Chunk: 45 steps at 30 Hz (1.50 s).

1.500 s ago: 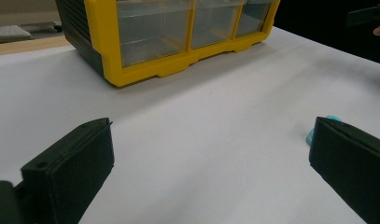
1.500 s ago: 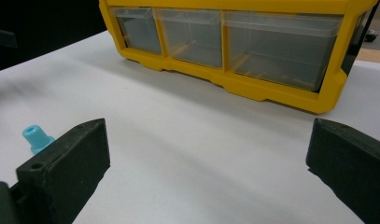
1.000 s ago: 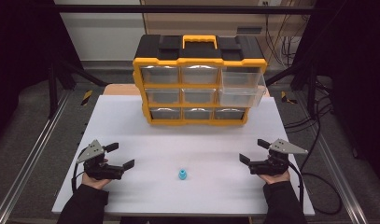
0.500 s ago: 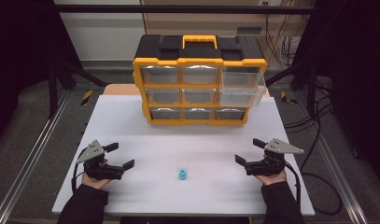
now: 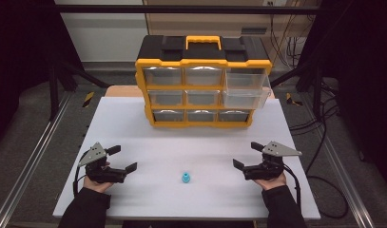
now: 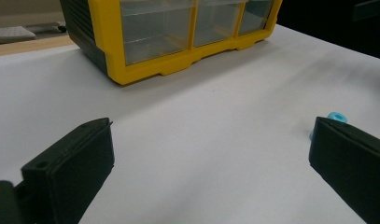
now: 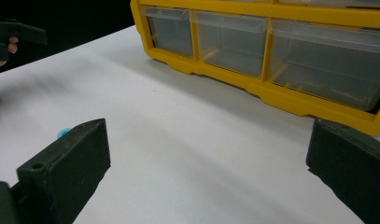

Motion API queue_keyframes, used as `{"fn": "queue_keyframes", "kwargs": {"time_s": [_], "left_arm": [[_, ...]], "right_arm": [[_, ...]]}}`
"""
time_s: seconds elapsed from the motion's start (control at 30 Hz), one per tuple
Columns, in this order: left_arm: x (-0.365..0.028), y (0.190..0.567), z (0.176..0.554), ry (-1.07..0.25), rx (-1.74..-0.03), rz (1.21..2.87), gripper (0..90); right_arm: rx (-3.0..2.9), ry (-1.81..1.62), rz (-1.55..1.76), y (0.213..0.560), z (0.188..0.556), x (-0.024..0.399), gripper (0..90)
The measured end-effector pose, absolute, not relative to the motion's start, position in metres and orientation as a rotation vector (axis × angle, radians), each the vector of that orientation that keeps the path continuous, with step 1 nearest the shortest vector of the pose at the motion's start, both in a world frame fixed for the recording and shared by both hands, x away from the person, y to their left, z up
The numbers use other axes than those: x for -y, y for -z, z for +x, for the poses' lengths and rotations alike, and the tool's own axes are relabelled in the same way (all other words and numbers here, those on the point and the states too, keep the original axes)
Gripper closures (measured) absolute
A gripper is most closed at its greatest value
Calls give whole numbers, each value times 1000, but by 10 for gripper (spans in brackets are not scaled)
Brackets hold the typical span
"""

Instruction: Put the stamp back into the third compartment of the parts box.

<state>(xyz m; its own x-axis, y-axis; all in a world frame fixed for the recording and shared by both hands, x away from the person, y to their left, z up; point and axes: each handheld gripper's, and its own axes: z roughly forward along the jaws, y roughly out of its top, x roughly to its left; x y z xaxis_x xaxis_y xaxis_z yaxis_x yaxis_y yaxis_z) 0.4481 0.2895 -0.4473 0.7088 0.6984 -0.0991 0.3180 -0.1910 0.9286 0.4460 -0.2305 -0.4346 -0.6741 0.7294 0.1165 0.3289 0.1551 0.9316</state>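
Blue cap [image 5: 185, 177] on desk [image 5: 134, 123], near centre, between left tool [image 5: 123, 159] and right tool [image 5: 244, 155]; both spread, empty. Yellow drawer cabinet [image 5: 203, 80] at far side

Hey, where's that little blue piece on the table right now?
In the high view, the small blue piece sits on the white table near its front edge, between the left gripper and right gripper, in front of the yellow drawer cabinet.

The high view looks down on the table [image 5: 134, 123]; both gripper views skim it low, sharing the yellow organizer [image 5: 203, 83].
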Motion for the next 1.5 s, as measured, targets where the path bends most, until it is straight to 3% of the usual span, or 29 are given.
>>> {"fn": "queue_keyframes", "kwargs": {"time_s": [1.5], "left_arm": [[-289, 448, 448, -423, -804, 1790, 0]], "right_arm": [[-2275, -1449, 930, 439, 446, 170, 5]]}}
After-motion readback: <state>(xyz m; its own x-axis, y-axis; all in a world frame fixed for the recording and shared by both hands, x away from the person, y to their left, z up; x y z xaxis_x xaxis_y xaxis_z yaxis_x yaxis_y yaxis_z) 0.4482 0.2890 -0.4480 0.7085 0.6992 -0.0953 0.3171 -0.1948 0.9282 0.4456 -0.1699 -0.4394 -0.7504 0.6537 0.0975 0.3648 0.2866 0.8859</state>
